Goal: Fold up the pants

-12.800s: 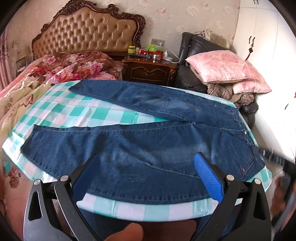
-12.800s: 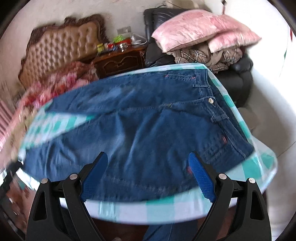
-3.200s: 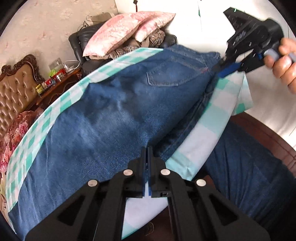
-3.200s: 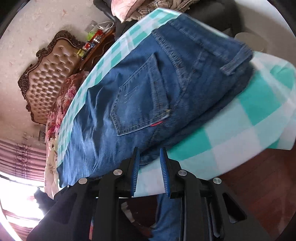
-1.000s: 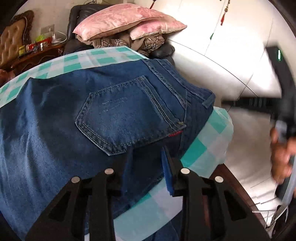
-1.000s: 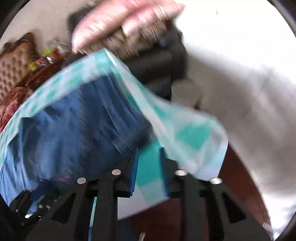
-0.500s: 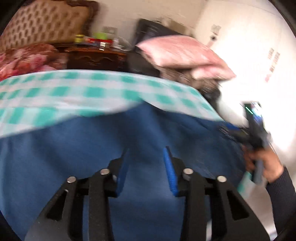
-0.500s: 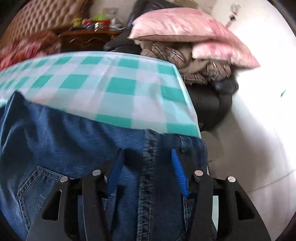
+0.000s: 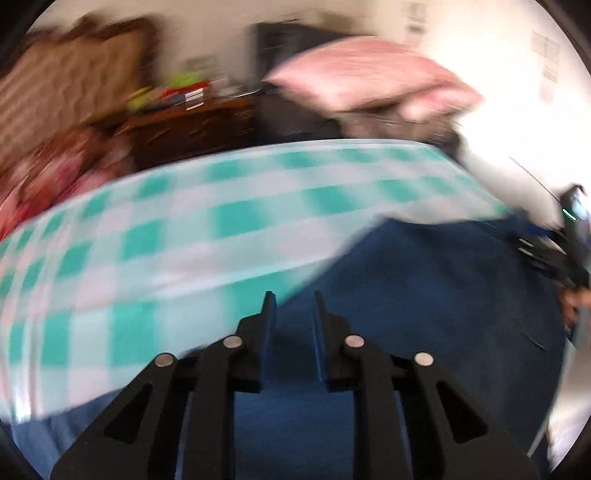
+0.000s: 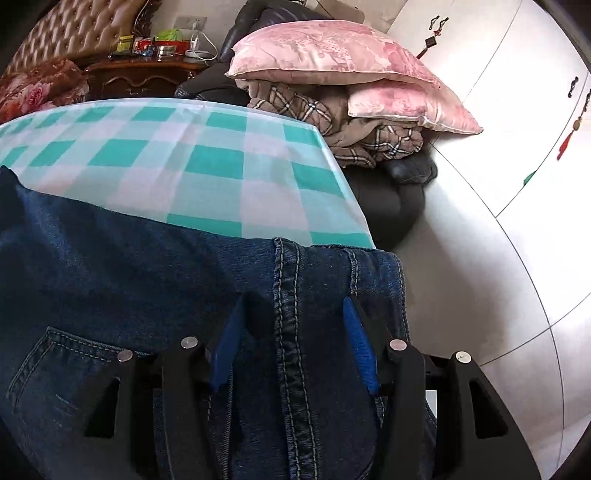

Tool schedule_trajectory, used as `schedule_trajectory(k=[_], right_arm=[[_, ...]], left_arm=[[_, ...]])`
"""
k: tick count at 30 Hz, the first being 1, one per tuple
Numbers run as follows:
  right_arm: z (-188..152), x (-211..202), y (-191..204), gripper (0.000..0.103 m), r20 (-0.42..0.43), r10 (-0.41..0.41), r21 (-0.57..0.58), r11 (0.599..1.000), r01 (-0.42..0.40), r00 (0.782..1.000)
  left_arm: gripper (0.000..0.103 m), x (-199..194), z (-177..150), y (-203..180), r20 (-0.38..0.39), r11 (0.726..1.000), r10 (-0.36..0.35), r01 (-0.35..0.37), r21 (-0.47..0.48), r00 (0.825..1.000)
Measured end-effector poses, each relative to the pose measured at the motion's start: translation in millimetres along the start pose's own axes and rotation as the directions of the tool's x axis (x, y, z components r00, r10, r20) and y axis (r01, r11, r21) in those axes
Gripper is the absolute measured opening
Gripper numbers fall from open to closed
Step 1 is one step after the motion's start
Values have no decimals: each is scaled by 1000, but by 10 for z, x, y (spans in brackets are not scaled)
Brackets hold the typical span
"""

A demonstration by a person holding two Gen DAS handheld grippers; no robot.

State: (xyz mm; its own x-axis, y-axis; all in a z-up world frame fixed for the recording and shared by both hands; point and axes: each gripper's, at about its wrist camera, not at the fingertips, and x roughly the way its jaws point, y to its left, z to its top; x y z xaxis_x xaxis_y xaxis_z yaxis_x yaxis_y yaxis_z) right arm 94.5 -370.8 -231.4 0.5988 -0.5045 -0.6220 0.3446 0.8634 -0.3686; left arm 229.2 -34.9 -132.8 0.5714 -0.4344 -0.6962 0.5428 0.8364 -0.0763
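**Dark jeans at the near edge of the checked cloth, both grippers above the denim**

A table covered with a green-and-white checked tablecloth (image 10: 207, 173) fills the middle of both views. Behind it stand a dark carved wooden nightstand (image 10: 144, 75) with small items on top, a brown tufted headboard (image 10: 70, 31), and a black leather armchair (image 10: 391, 192) piled with two pink satin pillows (image 10: 332, 51) and a plaid blanket (image 10: 354, 136). On the right is a white wardrobe door (image 10: 517, 122).

The dark blue denim pants (image 10: 147, 295) lie folded at the near edge of the table, waistband to the right, a back pocket facing up.

Compared with one second ago, both cameras now look across the table toward the nightstand – the left view is much blurred – and much more bare checked cloth shows behind the denim.

The right gripper (image 10: 291, 339) hovers low over the waistband seam, its blue pads spread apart, holding nothing. The left gripper (image 9: 291, 325) points across the pants; its fingers stand a little apart, and nothing is between them. In the left view the right gripper (image 9: 546, 251) shows at the far right edge, beside the denim.
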Motion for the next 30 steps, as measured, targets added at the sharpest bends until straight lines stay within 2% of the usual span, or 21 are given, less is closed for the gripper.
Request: schedule_trajectory(k=[2,4,6,8,10,13,15,17,18,19,20,22,25,26,28,29,30], right_arm=[[-1,1,-7,51,-1,3,3,1000,-3,1000],[5,6,-23,51,-5,14,8,1000,-14,1000],[0,8,-31,52,-5,23,10,1000,-23,1000],[-6,5,-39,52,-4,31,14,999,-31,1000],[-11,1,-34,53,-1,31,15,999,-31,1000],[-1,6,-41,53,-6,38,16,999,-38,999],[-4,11,-58,53,-6,49,18,999,-49,999],[-5,6,-62,53,-7,54,15,998,-54,998],[-3,5,-66,53,-10,57,15,998,-57,998],[0,4,-67,53,-12,58,15,998,-58,998],[13,1,-73,53,-19,62,15,998,-61,998],[53,-43,-94,52,-36,62,34,998,-60,997],[179,-347,-38,52,32,96,34,995,-97,995],[236,-485,62,52,65,151,2,989,-151,986],[302,-660,292,52,92,284,-66,958,-279,954],[348,-713,482,52,91,356,-111,932,-345,930],[386,-715,655,52,83,394,-148,913,-380,915]], left_arm=[[22,164,63,-268,-9,997,-43,43,70,999],[24,432,109,-424,-49,991,-68,73,116,996],[24,607,159,-302,-84,997,-4,11,80,996],[20,543,256,-99,-30,996,91,-91,-3,995],[24,408,352,-55,28,998,40,-38,-57,999],[30,423,338,-347,6,994,-104,104,36,995],[34,548,277,-556,-51,982,-140,145,118,989],[35,667,271,-530,-75,991,-36,45,124,997],[35,701,302,-377,-72,998,33,-28,63,997],[35,672,330,-214,-55,993,121,-121,9,991],[36,591,334,-91,-32,983,183,-184,-24,983],[40,453,330,58,-1,976,208,-208,-65,978],[58,52,241,145,93,980,178,-168,-101,980],[64,-103,177,159,124,980,181,-168,-107,976],[65,-338,15,180,134,976,195,-180,-120,972],[64,-391,-27,178,134,972,210,-192,-137,969],[63,-476,-123,197,121,965,214,-190,-182,969]])
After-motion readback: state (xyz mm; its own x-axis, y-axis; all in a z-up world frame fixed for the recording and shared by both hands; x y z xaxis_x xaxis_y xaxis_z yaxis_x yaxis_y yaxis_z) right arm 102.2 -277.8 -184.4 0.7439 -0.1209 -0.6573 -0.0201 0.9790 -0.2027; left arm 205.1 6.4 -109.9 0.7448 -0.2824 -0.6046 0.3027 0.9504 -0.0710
